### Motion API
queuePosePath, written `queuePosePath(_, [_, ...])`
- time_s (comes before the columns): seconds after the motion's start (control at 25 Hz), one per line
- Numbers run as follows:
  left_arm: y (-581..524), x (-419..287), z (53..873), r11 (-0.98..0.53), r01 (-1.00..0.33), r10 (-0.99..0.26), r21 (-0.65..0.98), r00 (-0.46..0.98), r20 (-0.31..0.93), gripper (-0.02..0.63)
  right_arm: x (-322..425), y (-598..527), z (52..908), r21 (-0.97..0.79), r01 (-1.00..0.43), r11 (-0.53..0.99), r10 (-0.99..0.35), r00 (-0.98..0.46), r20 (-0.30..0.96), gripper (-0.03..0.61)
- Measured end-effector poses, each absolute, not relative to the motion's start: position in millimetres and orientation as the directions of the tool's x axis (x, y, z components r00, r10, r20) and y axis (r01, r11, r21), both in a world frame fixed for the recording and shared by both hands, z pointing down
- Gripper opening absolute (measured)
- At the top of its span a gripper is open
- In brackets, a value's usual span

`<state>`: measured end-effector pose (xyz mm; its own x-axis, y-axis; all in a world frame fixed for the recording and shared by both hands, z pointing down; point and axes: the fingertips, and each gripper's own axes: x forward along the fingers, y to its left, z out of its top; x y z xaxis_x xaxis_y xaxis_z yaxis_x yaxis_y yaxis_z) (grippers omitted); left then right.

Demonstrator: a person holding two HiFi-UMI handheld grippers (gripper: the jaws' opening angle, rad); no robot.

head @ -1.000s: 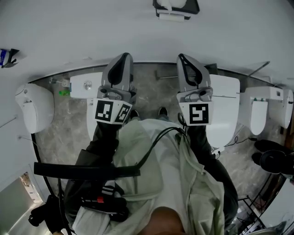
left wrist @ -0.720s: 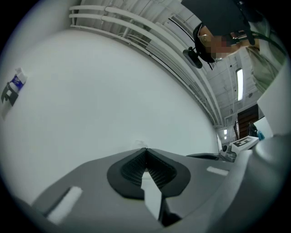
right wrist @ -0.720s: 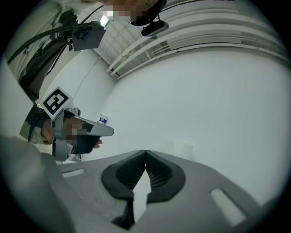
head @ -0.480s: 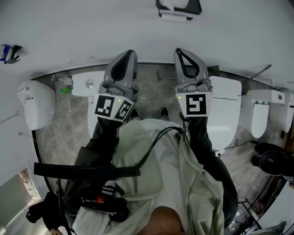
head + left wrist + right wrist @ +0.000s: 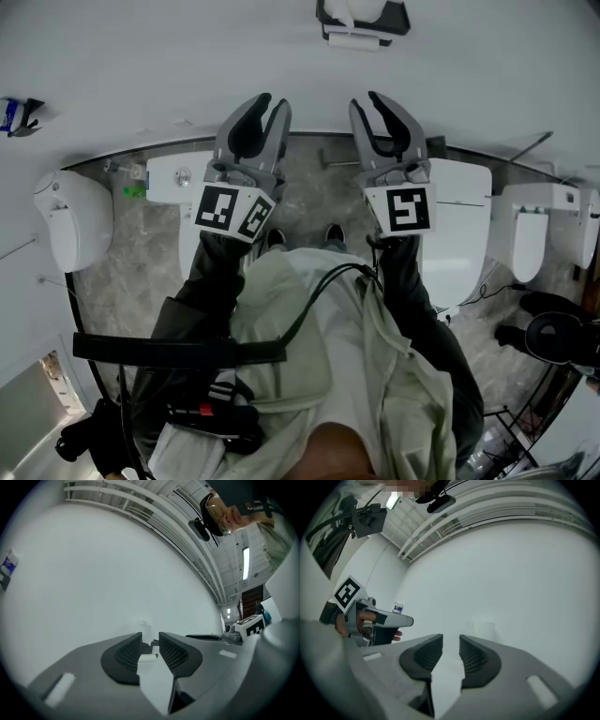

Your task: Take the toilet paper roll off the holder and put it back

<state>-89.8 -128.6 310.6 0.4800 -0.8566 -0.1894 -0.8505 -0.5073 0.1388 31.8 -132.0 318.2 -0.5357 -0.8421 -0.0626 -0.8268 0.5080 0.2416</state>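
Observation:
The white toilet paper roll (image 5: 354, 11) sits in a black holder (image 5: 394, 15) on the white wall, at the top of the head view. Both grippers are held up side by side below it, well short of it. My left gripper (image 5: 273, 103) has its jaws opening with nothing between them. The jaws of my right gripper (image 5: 366, 100) are opening too, a narrower gap, also empty. In the left gripper view the jaws (image 5: 150, 641) point at the wall, with the roll (image 5: 143, 627) faint beyond them. The right gripper view shows its jaws (image 5: 451, 644) and the pale roll (image 5: 484, 629).
Below stand several white toilets: one under the left gripper (image 5: 173, 173), one under the right gripper (image 5: 459, 211), others at the far left (image 5: 66, 220) and far right (image 5: 530, 234). A small blue item (image 5: 11, 114) hangs on the wall at left. My legs and pale clothing fill the lower middle.
Both pairs of jaws were shut and now stand apart, the left wider. Both grippers have risen a little toward the holder.

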Motion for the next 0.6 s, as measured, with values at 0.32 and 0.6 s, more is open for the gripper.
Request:
queuePosePath(0.32, [-137,-80,315,-0.527,-0.845,-0.845,0.091,0.509,-0.164,0.202,48,-156,306,0.209,-0.878,0.431,-0.868,-0.467,-0.170,0.279])
queuePosePath(0.6, [-144,-80,318,-0.447,-0.891,-0.887,0.075,0.431,-0.165,0.155,62,-191,305,0.181,-0.908,0.377,-0.892,-0.409,-0.192,0.376])
